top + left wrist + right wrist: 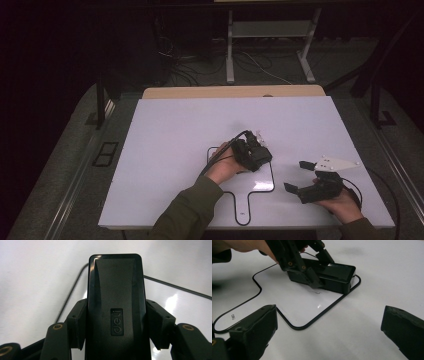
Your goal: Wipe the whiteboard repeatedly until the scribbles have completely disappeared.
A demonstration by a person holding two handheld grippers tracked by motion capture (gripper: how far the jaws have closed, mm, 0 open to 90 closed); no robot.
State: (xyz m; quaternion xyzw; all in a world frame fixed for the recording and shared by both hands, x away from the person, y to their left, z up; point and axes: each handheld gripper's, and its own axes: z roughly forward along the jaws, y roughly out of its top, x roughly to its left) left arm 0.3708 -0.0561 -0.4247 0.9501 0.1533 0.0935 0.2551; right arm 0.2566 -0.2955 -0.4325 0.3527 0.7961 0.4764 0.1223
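A black block eraser (116, 290) marked "deli" is clamped by its long sides between the pads of my left gripper (116, 320). In the high view that left gripper (256, 152) rests over the upper part of a small paddle-shaped whiteboard (257, 186) with a black rim. The eraser (337, 275) lies flat on the whiteboard (294, 300), beside a faint pen mark (315, 292). My right gripper (296, 176) hovers off the board's right side, open with nothing between its jaws (329, 327).
The white table top (170, 135) reaches a wooden strip (232, 91) at its far edge. Beyond it, cables and a white desk frame (230, 50) stand on the dark floor. The board's handle (242, 207) points to the near table edge.
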